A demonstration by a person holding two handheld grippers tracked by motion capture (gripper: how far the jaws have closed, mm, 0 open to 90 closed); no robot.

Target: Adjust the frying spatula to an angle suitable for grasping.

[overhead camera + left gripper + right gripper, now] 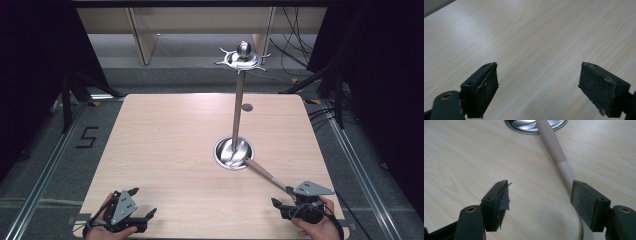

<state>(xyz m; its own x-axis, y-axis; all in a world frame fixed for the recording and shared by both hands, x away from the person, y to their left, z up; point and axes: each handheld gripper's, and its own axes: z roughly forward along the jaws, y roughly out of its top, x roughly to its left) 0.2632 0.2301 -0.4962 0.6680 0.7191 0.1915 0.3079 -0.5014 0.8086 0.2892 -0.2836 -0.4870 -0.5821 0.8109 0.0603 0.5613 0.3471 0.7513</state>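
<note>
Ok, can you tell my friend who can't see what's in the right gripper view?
The right gripper has its two black jaws open above a pale wooden table. A long utensil handle, tan and then cream, runs from a shiny metal base at the top edge down past the inner face of the right-hand jaw. Nothing is squeezed between the jaws.

Lab: black curtains point(30, 75), floor cables point(295, 30).

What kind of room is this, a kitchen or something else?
Probably a lab or recording studio, not a kitchen: a bare wooden table stands between black curtains, loose cables trail over the floor, and a number marking is taped beside floor rails.
</note>
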